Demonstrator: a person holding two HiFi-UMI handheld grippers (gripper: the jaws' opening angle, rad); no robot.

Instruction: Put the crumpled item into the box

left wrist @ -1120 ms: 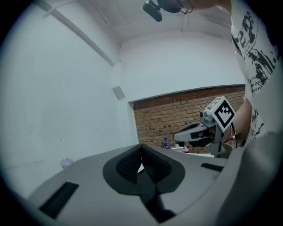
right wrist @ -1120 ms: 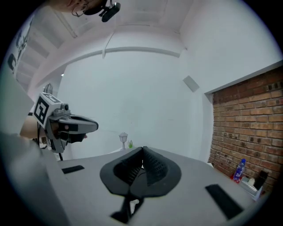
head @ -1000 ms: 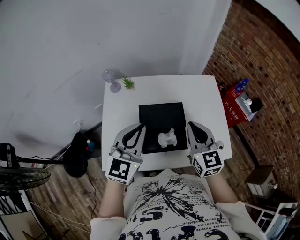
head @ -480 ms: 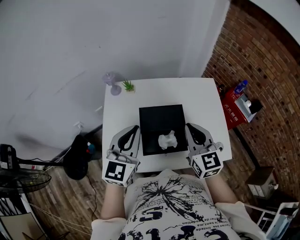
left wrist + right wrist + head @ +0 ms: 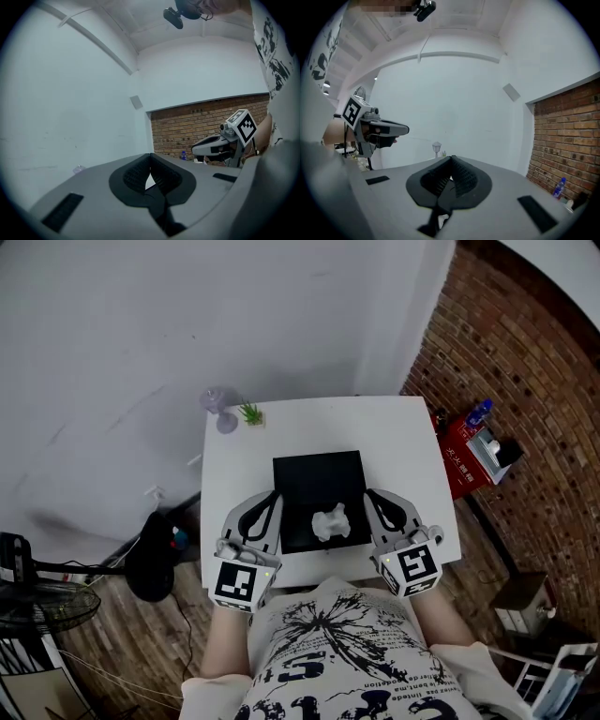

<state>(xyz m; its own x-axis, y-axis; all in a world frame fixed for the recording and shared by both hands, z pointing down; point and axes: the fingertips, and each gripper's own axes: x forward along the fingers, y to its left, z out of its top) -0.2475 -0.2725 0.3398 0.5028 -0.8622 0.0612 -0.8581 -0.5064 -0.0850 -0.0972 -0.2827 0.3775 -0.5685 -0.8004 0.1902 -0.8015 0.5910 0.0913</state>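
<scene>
**Wad lies in the box, both grippers shut at its sides**

The crumpled white wad (image 5: 329, 521) lies inside the shallow black square box (image 5: 319, 474), near the box's edge closest to the person. Only the head view shows this; neither gripper view shows the wad or the box.

In the head view the left gripper (image 5: 272, 495) lies just beside the box's left edge and the right gripper (image 5: 367, 493) just beside its right edge. Both point away from the person, and the wad sits between them, touched by neither.

The left gripper view shows that gripper's ribbed pads pressed together with nothing between them. Past them it shows the other gripper raised in side view against a red-brick wall (image 5: 197, 126). The right gripper view likewise shows jaws closed on nothing, with the left gripper in profile at the far left before a white wall.

The box rests on a white square table (image 5: 394, 427). At the table's far left corner stand a small green potted plant (image 5: 250, 413) and a clear stemmed glass (image 5: 218, 401); both also appear, tiny, in the right gripper view. A blue bottle (image 5: 479, 412) stands on the floor by the brick wall, seen in all three views.
</scene>
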